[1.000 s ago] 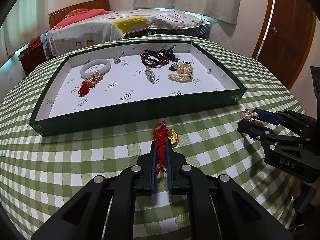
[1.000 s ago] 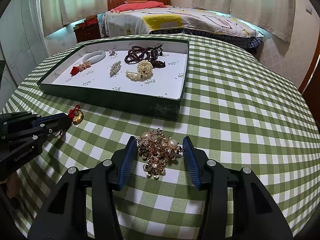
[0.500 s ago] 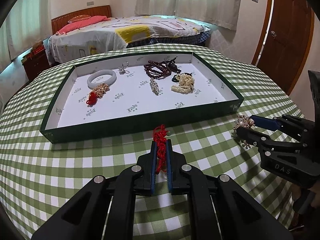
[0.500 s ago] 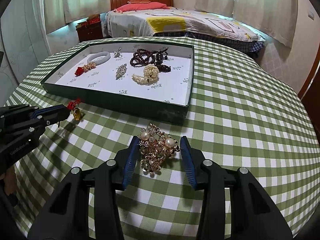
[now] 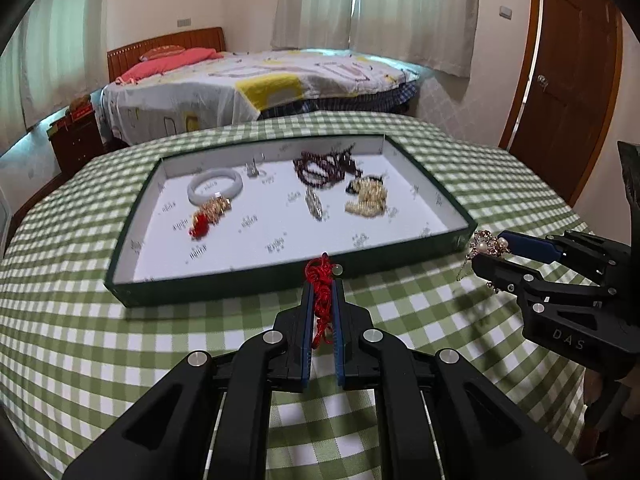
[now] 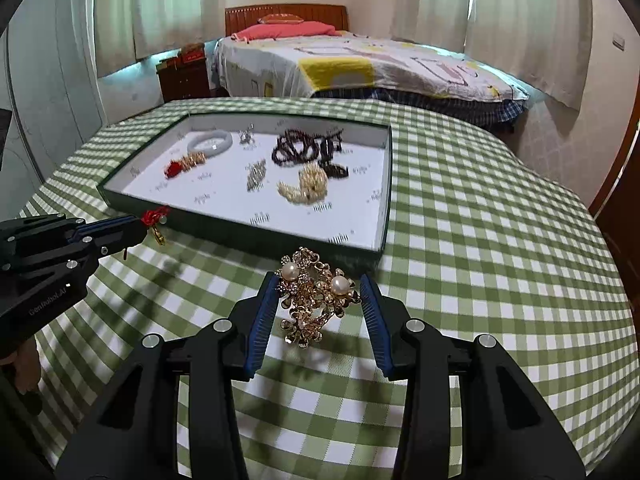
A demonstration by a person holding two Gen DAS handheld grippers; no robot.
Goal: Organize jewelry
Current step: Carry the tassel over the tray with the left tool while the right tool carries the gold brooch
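Observation:
My left gripper [image 5: 322, 280] is shut on a red knotted cord charm [image 5: 321, 300], held above the checked cloth just in front of the tray. Its gold pendant [image 6: 159, 236] dangles under the fingertips in the right wrist view. My right gripper [image 6: 319, 284] is shut on a gold flower ornament with two pearls [image 6: 316, 300], lifted off the cloth near the tray's front right corner. The green tray with white lining [image 5: 240, 284] holds a white bangle [image 5: 216, 188], dark red beads [image 5: 324, 166], a pearl cluster [image 5: 368, 200] and a silver brooch [image 5: 314, 204].
The round table with its green checked cloth [image 6: 500, 240] drops away on all sides. A bed [image 5: 260, 88] stands behind it and a wooden door [image 5: 572, 92] at the right. A red and gold piece [image 5: 208, 216] and a small silver piece [image 5: 252, 170] also lie in the tray.
Both grippers have risen with their pieces, and the tray looks farther below. The gold pendant has left the cloth. The right jaws have narrowed onto the gold ornament.

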